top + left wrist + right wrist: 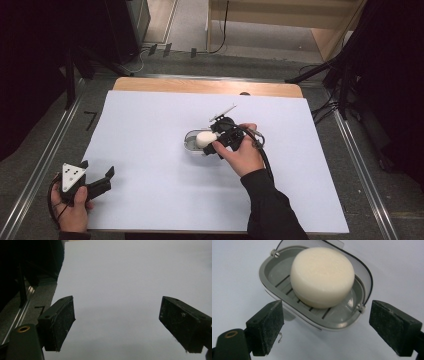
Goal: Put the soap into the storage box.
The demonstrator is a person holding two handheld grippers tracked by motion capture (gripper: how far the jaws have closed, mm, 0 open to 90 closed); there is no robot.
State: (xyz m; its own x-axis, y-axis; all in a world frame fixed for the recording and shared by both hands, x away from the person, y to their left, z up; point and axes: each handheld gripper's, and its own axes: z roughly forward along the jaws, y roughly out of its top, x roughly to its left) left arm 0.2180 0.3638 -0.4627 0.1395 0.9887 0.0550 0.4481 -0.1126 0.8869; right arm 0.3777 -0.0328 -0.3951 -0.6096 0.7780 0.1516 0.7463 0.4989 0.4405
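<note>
A round cream soap bar (pixel 322 277) lies in a grey slotted soap dish (pixel 268 267) whose clear lid (pixel 362 270) is hinged open behind it. My right gripper (pixel 327 322) is open, its jaws standing just short of the dish on either side and touching nothing. In the high view the soap bar (pixel 203 138) and dish (pixel 189 142) sit mid-table on the white sheet, with the right gripper (pixel 213 142) right beside them. My left gripper (pixel 97 168) rests at the near left corner, open and empty; its gripper (pixel 117 320) faces bare white sheet.
The white sheet (pixel 150 125) covers most of the wooden table (pixel 200 86). Metal rails (pixel 45 155) run along both sides. Black stands (pixel 340 70) and cables stand on the floor beyond the far corners.
</note>
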